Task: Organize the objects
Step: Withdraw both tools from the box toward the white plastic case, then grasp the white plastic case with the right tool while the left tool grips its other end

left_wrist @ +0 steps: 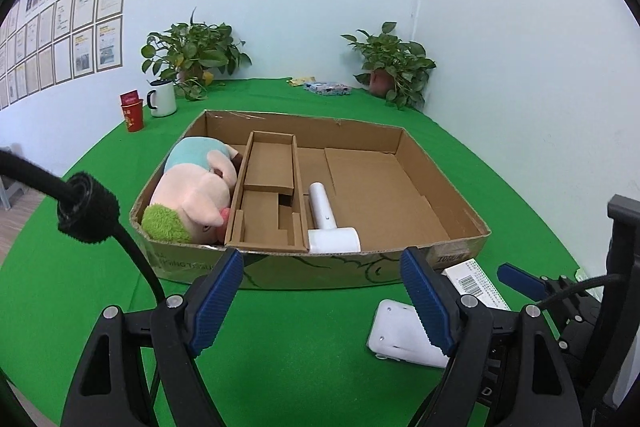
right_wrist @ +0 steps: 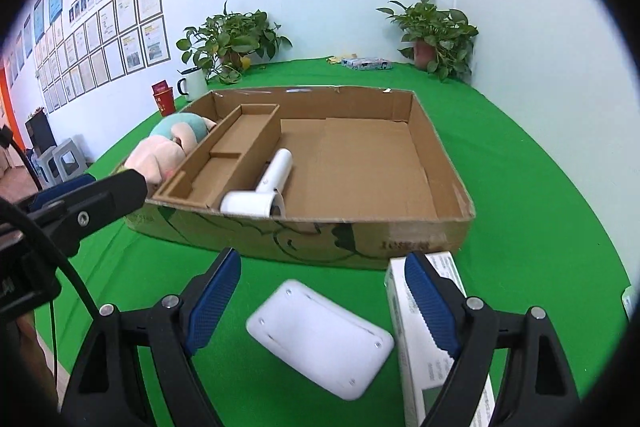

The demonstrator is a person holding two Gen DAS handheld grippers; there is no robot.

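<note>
A shallow cardboard box (left_wrist: 280, 269) (right_wrist: 436, 143) lies on the green table. A plush pig (left_wrist: 192, 193) (right_wrist: 164, 147) fills its left section and a white hair dryer (left_wrist: 328, 223) (right_wrist: 264, 193) lies in the main section. My left gripper (left_wrist: 322, 301) is open and empty before the box's front wall. My right gripper (right_wrist: 322, 301) is open and empty, low over a white flat device (right_wrist: 320, 337) (left_wrist: 404, 335) on the cloth. A white carton (right_wrist: 436, 339) (left_wrist: 476, 283) lies under its right finger.
A cardboard divider insert (left_wrist: 268, 203) sits between pig and dryer. At the back stand a red cup (left_wrist: 132, 113), a white mug (left_wrist: 162, 99), two potted plants (left_wrist: 196, 53) (left_wrist: 394, 65) and a small packet (left_wrist: 326, 87). Walls close the back and right.
</note>
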